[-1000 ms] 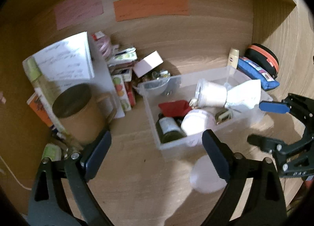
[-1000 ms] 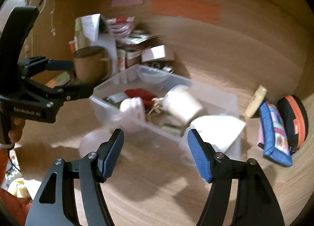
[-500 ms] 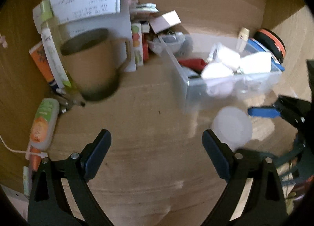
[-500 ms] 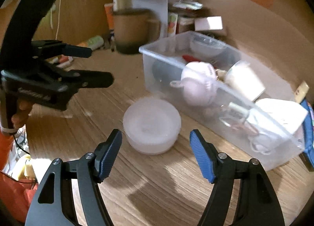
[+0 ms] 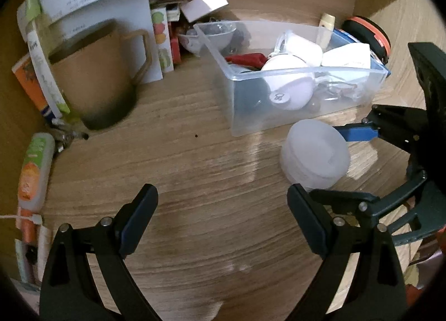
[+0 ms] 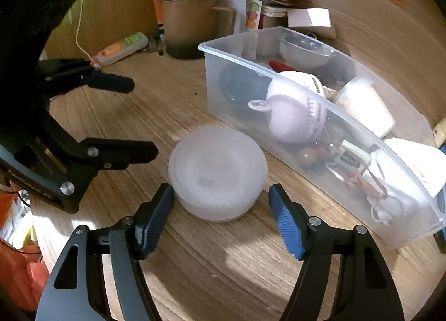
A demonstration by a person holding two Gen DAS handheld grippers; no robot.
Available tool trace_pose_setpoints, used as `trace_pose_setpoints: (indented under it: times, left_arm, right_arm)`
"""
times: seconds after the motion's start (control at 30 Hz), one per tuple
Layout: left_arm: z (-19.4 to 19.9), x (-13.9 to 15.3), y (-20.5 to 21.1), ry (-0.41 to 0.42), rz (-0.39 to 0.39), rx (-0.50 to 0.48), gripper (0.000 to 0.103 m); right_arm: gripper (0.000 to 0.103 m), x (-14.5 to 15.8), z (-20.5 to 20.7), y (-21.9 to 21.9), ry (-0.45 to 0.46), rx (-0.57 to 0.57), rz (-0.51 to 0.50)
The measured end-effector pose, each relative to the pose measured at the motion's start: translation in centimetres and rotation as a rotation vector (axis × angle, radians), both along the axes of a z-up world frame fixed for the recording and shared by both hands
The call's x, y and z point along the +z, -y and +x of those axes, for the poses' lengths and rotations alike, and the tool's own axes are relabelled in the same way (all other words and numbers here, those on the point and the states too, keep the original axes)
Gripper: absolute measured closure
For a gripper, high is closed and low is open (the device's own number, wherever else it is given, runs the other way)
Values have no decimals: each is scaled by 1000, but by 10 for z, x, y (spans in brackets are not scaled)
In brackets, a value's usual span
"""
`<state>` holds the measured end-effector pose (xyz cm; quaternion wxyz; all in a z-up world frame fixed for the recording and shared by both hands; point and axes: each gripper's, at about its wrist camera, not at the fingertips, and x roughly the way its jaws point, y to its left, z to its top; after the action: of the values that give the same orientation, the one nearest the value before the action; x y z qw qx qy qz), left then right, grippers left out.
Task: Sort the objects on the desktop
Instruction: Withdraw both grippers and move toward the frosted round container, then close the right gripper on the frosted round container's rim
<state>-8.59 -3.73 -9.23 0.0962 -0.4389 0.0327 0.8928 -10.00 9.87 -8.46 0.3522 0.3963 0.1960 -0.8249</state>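
The tabletop (image 6: 195, 265) is wood-grain with a soft sheen. The tub (image 6: 217, 173) looks like frosted, matt plastic; the bin (image 6: 362, 181) is clear glossy plastic. The mug (image 5: 97, 75) seems matt.

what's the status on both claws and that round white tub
Right claw open, fingers either side of round white tub, not gripping. Left claw open, empty, over bare desk. Tub upright beside clear bin; nothing between.

round frosted container (image 6: 218, 173) | lid on, upright on desk | just beside clear bin (image 6: 329, 92) w/ misc items
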Motion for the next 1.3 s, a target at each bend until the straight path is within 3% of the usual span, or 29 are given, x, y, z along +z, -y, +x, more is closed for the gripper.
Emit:
trace_pose_setpoints:
  times: [0.17,0.8,1.0,1.23,1.3]
  left_arm:
    - [0,-1,7,11,32,9,8]
    - [-1,0,-11,-22,6,-46,9]
    - [-8,-8,-23,28,-14,-81,34]
    - [-6,-9,-41,26,-27,-183,47]
    - [-6,-8,-46,22,-29,-212,60]
  right_arm:
    - [42,1,-4,1,20,4,-24]
    - [43,15,-20,-17,125,-29,-184]
    - [43,18,-27,-21,157,-21,-196]
    - [43,18,-28,-22,180,-4,-205]
    - [43,19,-28,-22,174,-5,-205]
